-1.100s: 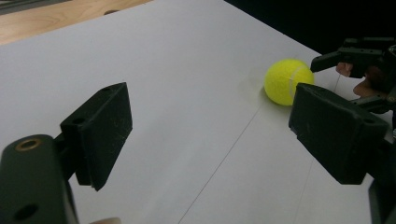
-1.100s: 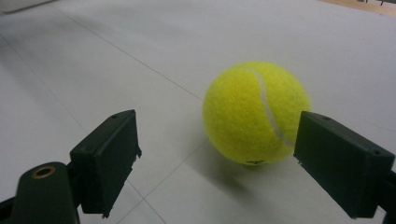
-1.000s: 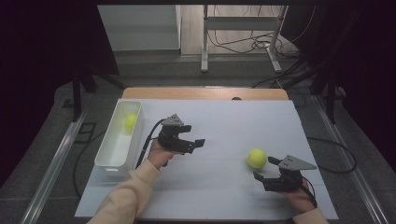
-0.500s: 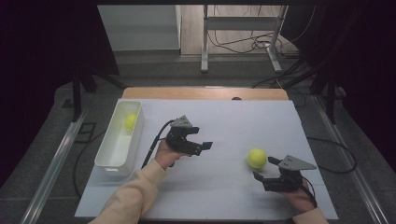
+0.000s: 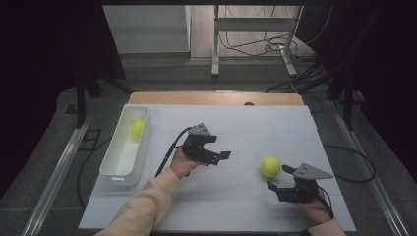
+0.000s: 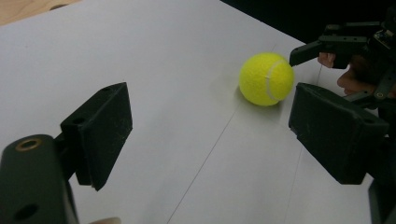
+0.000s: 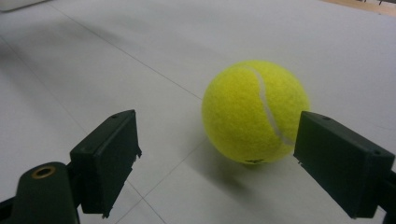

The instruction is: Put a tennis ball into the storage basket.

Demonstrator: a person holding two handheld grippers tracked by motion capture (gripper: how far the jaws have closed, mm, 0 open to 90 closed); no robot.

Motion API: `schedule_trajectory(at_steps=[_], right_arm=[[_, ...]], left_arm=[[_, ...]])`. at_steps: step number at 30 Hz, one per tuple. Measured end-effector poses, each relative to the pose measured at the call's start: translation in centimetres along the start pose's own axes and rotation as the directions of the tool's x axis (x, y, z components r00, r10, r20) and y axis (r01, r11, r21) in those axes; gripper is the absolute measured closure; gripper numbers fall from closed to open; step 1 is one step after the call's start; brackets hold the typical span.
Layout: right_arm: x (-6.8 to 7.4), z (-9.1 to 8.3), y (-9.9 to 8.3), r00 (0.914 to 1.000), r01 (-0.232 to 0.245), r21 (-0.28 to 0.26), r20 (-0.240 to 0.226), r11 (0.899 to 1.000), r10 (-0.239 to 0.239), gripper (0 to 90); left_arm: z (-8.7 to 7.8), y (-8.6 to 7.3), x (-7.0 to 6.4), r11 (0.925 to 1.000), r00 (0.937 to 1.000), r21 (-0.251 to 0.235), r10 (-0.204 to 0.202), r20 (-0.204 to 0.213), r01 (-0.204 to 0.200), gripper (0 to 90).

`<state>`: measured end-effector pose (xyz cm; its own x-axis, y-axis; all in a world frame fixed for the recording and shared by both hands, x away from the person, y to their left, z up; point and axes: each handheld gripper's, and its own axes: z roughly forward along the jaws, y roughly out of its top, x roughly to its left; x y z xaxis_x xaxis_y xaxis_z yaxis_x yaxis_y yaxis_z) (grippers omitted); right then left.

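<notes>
We see the right gripper (image 5: 281, 179) near the tabletop's (image 5: 255, 123) front right corner, jaws spread wide and empty, a yellow tennis ball (image 5: 270, 166) resting just ahead of them. The left gripper (image 5: 219, 156), equally open and holding nothing, hangs over the middle, pointed toward that ball. A second ball (image 5: 137, 129) already lies in the white bin (image 5: 118, 169) along the left edge. We judge one ball is binned and one remains to be grasped.
</notes>
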<state>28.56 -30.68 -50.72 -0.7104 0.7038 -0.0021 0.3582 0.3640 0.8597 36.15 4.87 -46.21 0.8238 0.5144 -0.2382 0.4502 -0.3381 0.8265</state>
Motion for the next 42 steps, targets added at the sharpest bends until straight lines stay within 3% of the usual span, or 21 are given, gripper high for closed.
schedule_trajectory(at_steps=[42], right_arm=[[-0.1, -0.2, 0.0, 1.0000, -0.003, -0.013, -0.003, 1.000, 0.003, 14.4]], left_arm=[[4.4, 0.0, -1.0, 0.9974, 0.9983, 0.071, 0.009, 0.058, -0.013, 14.1]])
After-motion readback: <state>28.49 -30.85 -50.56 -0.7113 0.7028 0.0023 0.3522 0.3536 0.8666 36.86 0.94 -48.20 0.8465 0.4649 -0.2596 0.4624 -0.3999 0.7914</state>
